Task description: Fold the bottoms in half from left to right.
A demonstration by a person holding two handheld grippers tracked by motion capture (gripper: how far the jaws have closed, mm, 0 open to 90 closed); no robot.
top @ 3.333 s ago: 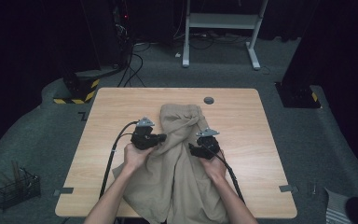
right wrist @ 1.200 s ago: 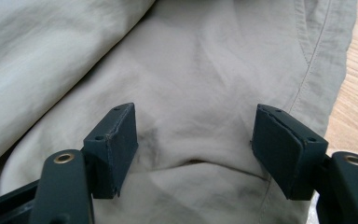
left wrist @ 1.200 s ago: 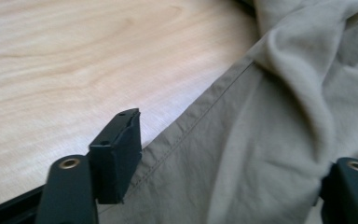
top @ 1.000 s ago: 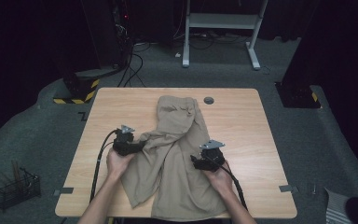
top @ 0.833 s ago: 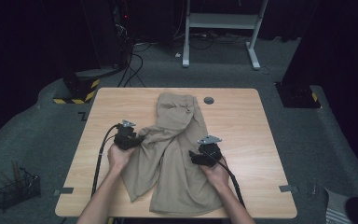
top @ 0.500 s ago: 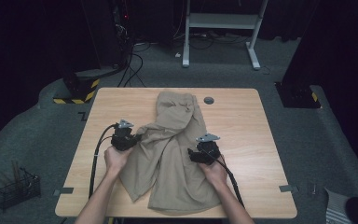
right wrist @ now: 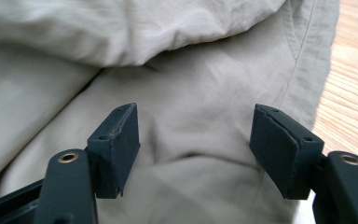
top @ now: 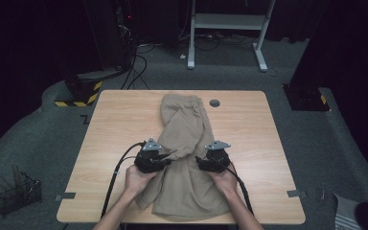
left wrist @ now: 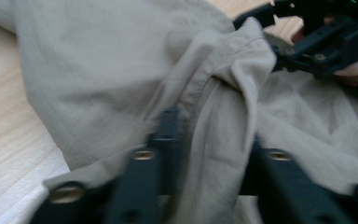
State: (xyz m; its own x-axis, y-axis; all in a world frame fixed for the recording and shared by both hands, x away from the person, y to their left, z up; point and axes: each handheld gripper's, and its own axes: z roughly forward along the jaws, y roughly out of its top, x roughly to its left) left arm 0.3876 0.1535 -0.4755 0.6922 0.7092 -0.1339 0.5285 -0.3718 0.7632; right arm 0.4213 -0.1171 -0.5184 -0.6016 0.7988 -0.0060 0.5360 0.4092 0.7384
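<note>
A khaki garment point(top: 184, 143) lies lengthwise down the middle of the wooden table point(top: 110, 129), its near end wide and rumpled. My left gripper point(top: 151, 159) sits at the cloth's left edge, shut on a raised fold with a stitched hem point(left wrist: 214, 84), which bunches between the jaws of the left gripper point(left wrist: 209, 140). My right gripper point(top: 214, 160) hovers over the garment's right side. In the right gripper view, the right gripper point(right wrist: 195, 140) stands open, jaws wide apart just above flat cloth point(right wrist: 200, 88), holding nothing. The right gripper point(left wrist: 317, 37) also shows beyond the fold.
A small dark round grommet point(top: 214, 102) is set in the table's far side. Bare wood lies left and right of the garment. Tape strips point(top: 293, 193) mark the near corners. A wire basket point(top: 17, 194) stands on the floor at left.
The garment was drawn toward the near edge and spread. In the last half second my left gripper moved right and nearer, carrying its fold over the cloth. The right gripper barely shifted.
</note>
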